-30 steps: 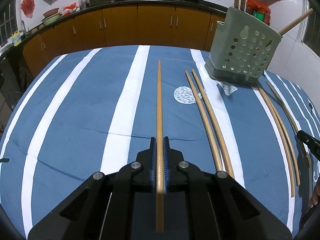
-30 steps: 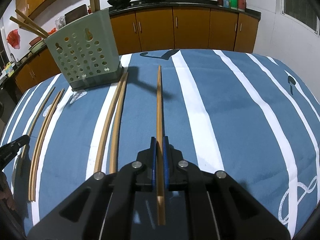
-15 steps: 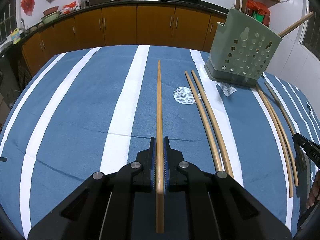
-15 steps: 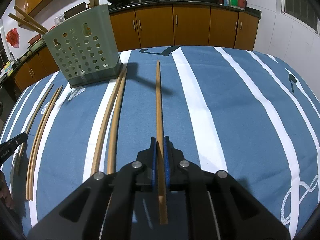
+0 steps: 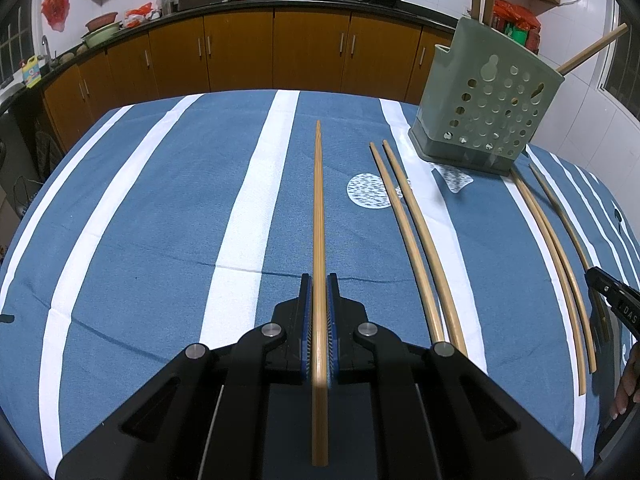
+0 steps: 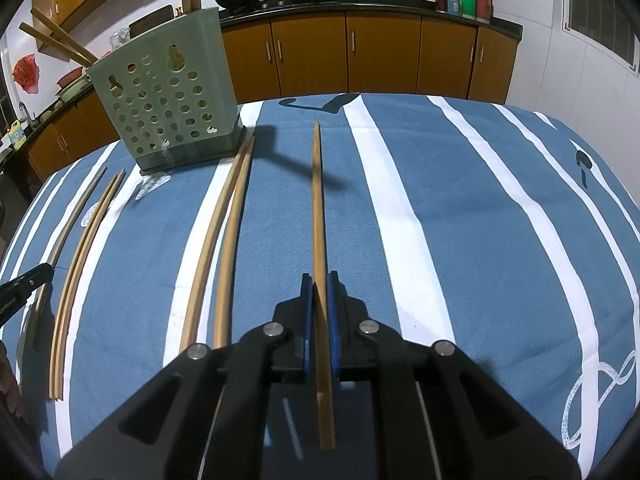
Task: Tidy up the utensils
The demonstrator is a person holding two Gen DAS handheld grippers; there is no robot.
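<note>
Gripping one chopstick (image 5: 319,216) (image 6: 318,216) apiece, each hand-held gripper (image 5: 319,304) (image 6: 319,300) overlooks five loose chopsticks beside the holder (image 5: 486,98); striped surface (image 5: 160,208) leftward lies bare.

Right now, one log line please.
left gripper: shut on chopstick | right gripper: shut on chopstick | holder: upright

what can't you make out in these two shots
- Inside of the utensil holder: both views, hidden by its perforated wall.
- Rear end of the pair of chopsticks: right view, behind the right tool.
- Left tool in right view: cut off at left edge.
</note>
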